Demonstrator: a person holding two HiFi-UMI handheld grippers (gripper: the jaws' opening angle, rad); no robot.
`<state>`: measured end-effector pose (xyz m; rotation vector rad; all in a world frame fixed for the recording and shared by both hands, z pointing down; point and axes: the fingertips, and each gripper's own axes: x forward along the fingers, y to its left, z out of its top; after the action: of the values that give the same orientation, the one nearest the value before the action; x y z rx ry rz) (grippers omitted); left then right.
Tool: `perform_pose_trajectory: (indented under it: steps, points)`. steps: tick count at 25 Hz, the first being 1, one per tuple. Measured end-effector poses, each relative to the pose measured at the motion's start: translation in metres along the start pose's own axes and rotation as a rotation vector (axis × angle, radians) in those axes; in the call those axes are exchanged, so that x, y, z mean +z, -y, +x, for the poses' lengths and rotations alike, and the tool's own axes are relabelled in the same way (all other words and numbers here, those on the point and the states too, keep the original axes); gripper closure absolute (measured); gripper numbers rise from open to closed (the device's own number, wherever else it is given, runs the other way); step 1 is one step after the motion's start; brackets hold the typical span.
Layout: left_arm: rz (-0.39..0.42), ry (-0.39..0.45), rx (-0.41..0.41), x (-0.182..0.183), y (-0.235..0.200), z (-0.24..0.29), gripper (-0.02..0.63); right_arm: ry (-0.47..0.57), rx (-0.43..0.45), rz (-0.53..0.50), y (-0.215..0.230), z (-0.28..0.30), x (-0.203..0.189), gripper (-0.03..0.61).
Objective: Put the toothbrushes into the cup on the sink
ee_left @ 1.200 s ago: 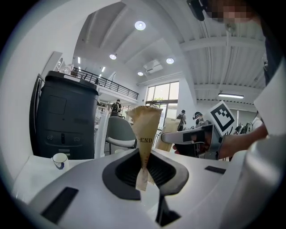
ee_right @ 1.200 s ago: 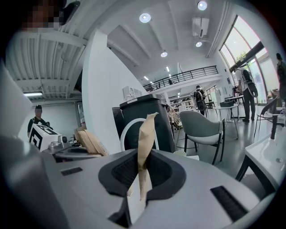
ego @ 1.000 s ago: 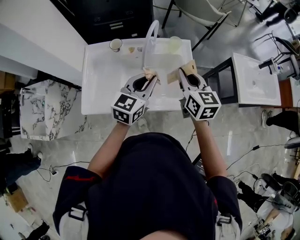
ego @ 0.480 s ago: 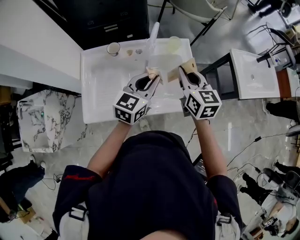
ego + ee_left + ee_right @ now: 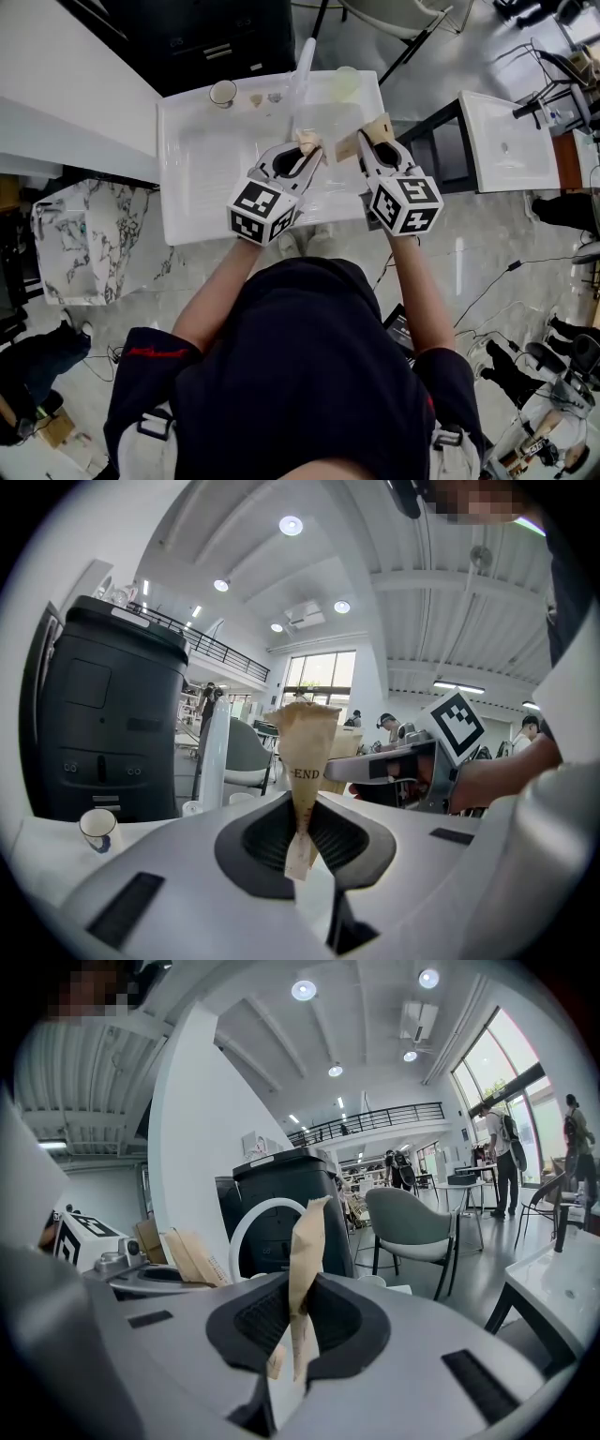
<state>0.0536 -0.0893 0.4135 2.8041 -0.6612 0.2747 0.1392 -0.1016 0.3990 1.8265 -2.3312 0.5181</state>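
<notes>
Surface: white sink (image 5: pixel 197 159), marble floor (image 5: pixel 122 300).
Cup (image 5: pixel 223 92): sink's back rim.
My left gripper (image 5: pixel 307 150): above sink, pinching wrapped toothbrush (image 5: pixel 302 761).
My right gripper (image 5: pixel 368 148): likewise, pinching second toothbrush (image 5: pixel 302 1269).
Change: both grips unchanged.

head camera looks down on sink (image 5: pixel 197 173); tool cameras skim across it.

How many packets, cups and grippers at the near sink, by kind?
Packets: 2, left packet and right packet
Cups: 2, white cup and pale cup, both on the back rim
Grippers: 2, left gripper and right gripper, jaws of each shut on its packet
Total: 6
</notes>
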Motion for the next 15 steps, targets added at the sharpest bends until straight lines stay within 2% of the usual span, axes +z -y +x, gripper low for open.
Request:
perform_pose_trajectory:
  steps: [9, 15]
  points:
    - [0.013, -0.017, -0.007, 0.0, 0.009, 0.022, 0.569, 0.003, 0.009, 0.01, 0.021, 0.003, 0.002, 0.518]
    - [0.013, -0.028, 0.024, 0.003, 0.006, 0.043, 0.569, -0.002, 0.033, 0.014, 0.041, 0.012, 0.008, 0.518]
